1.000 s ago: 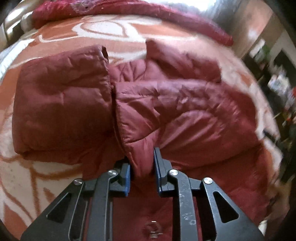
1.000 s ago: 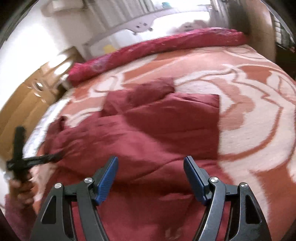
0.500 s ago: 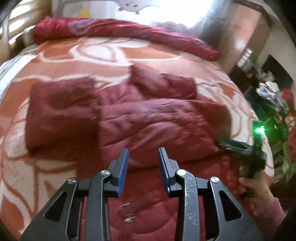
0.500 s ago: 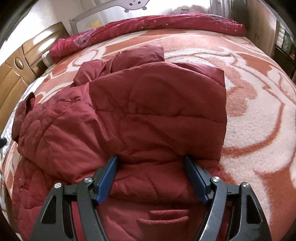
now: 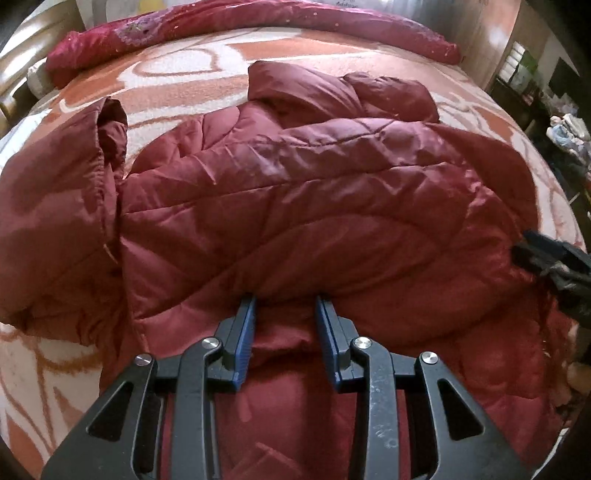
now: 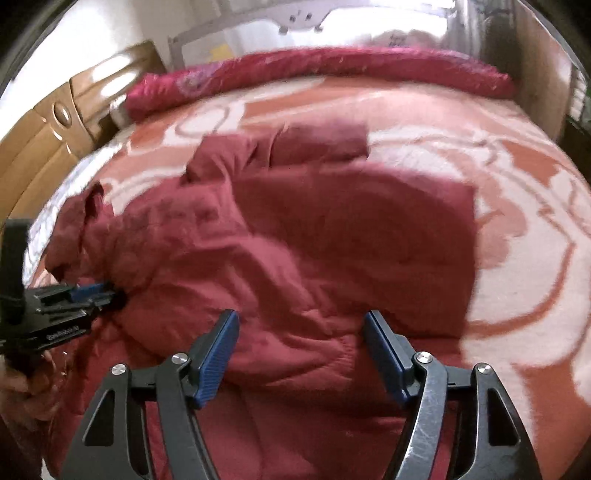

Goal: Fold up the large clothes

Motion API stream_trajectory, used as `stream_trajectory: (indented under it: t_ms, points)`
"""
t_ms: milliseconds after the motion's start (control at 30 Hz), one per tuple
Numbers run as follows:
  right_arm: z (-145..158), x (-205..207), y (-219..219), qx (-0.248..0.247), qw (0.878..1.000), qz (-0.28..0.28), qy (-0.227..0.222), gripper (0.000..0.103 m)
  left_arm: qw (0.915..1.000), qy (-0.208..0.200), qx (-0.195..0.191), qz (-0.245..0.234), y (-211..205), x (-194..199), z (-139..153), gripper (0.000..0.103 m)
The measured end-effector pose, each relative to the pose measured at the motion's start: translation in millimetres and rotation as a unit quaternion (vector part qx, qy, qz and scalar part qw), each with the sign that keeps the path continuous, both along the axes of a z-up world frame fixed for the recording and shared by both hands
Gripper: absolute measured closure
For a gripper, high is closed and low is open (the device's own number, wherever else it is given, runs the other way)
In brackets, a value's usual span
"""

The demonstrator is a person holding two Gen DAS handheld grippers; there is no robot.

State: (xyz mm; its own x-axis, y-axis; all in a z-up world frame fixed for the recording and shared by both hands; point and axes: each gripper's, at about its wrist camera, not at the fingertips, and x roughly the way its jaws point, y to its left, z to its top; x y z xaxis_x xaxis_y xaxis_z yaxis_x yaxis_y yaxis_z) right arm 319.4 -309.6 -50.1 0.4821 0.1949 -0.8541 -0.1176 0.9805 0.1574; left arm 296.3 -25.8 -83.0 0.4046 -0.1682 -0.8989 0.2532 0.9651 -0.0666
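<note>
So the big dark red puffer jacket [image 5: 295, 206] is lying spread across the bed [image 5: 207, 62], on top of an orange and white patterned blanket [image 6: 517, 229]. It's partly folded: one quilted panel is laid over the middle, the left sleeve [image 5: 55, 206] sits bunched at the left side, and the hood or collar bit [image 5: 332, 92] is at the far end toward a rolled red quilt [image 5: 258, 22] along the head of the bed.

Left claw [image 5: 284, 306] is down low over the near edge of the jacket, jaws a little way apart with nothing pinched between them; the tips sit right at the fold's edge, can't tell if they actually touch the fabric. Right claw [image 6: 299, 321] has its jaws spread wide, empty, hovering over the near hem on the other side. That view is kind of blurry.

Each claw shows up in the other's camera: the right one at the jacket's right edge, the left one by the jacket's left side. A wooden cabinet [image 6: 48, 133] stands beside the bed.
</note>
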Motion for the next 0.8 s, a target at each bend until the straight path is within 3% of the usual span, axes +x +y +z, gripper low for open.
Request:
stream_trajectory:
  t_ms: [100, 300, 433, 500, 633, 667, 800]
  points:
    - [-28, 8, 6, -0.016, 1.0, 0.004, 0.023, 0.03, 1.0, -0.005, -0.003, 0.001, 1, 0, -6, 0.071]
    - [-31, 8, 3, -0.01, 1.0, 0.004, 0.022, 0.03, 0.9991, -0.007, -0.034, 0.023, 20, -11, 10, 0.072]
    - [-23, 6, -1, 0.0, 1.0, -0.001, 0.015, 0.03, 0.9961, -0.036, -0.034, 0.073, 55, -32, 38, 0.06]
    - [-15, 3, -3, 0.013, 1.0, -0.01, 0.013, 0.03, 0.9937, -0.066, -0.02, 0.089, 69, -38, 50, 0.049]
    - [8, -16, -5, 0.046, 0.999, -0.015, -0.011, 0.029, 0.9865, -0.122, 0.063, 0.09, 87, -38, 64, 0.035]
    - [13, -21, -4, 0.054, 0.998, -0.011, -0.015, 0.029, 0.9842, -0.127, 0.086, 0.088, 91, -34, 64, 0.029]
    - [23, -40, 0, 0.095, 0.995, 0.0, -0.01, 0.029, 0.9821, -0.116, 0.125, 0.079, 105, -13, 56, 0.028]
